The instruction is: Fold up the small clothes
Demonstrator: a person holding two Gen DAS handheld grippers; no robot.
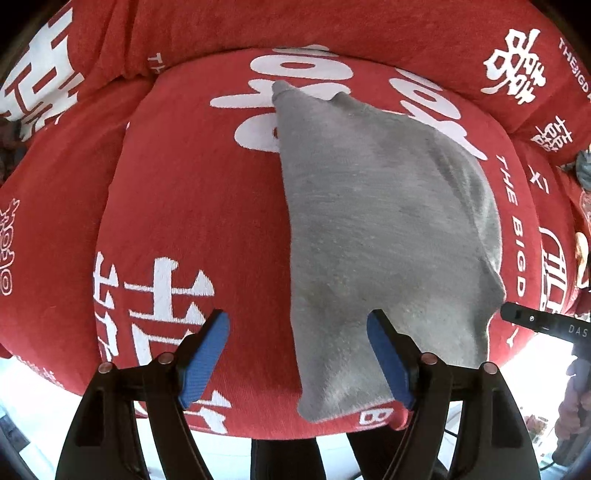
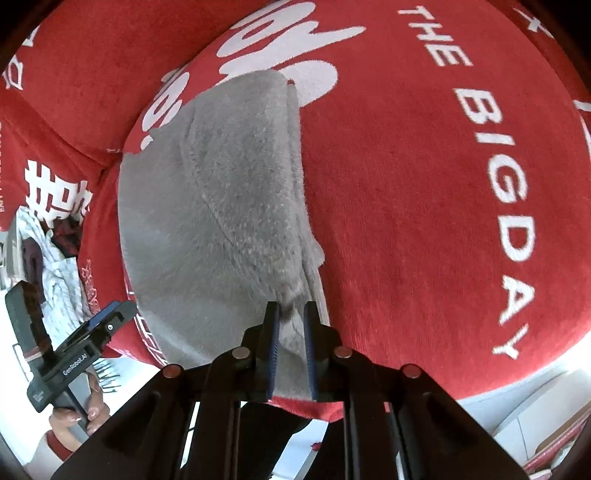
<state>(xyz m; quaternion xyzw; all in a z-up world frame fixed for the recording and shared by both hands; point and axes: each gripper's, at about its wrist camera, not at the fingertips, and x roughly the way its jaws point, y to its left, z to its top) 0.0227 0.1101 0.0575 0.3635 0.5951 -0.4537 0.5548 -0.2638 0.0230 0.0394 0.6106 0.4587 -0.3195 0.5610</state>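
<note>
A small grey fleece garment (image 1: 373, 229) lies spread on a round red cushion (image 1: 192, 206), reaching from near the cushion's far middle down over its near edge, where a corner hangs past the rim; its right side is doubled over into a thick fold with a stitched seam (image 2: 221, 218) curving across the nap. The right claw (image 2: 291, 314) has its two blue-padded fingers (image 2: 274, 332) drawn close together on the garment's near right edge, with a pinch of grey cloth bunched between them. The left claw (image 1: 297, 325) stands wide open over the near part of the cushion, with nothing between its blue pads (image 1: 207, 354); the right-hand pad sits over the grey cloth and the left-hand one over bare red fabric. The cushion cover is printed in white: "THE BIG DAY" (image 2: 491, 177) runs along its right rim, large looping shapes sit at the far middle, and blocky Chinese characters (image 1: 162, 295) lie at the near left, which I cannot read with certainty. Behind it a red backrest cushion (image 1: 369, 26) carries a white double-happiness character (image 1: 513, 62) and small lettering beginning "THEBIGD". In the right wrist view the left tool's body reads "GenRobot.AI" (image 2: 74, 365), with a hand (image 2: 79, 410) on its grip; in the left wrist view the right tool's tip shows the letters "DAS" (image 1: 576, 330). A heap of pale and dark clothes (image 2: 51, 240) lies left of the cushion.
</note>
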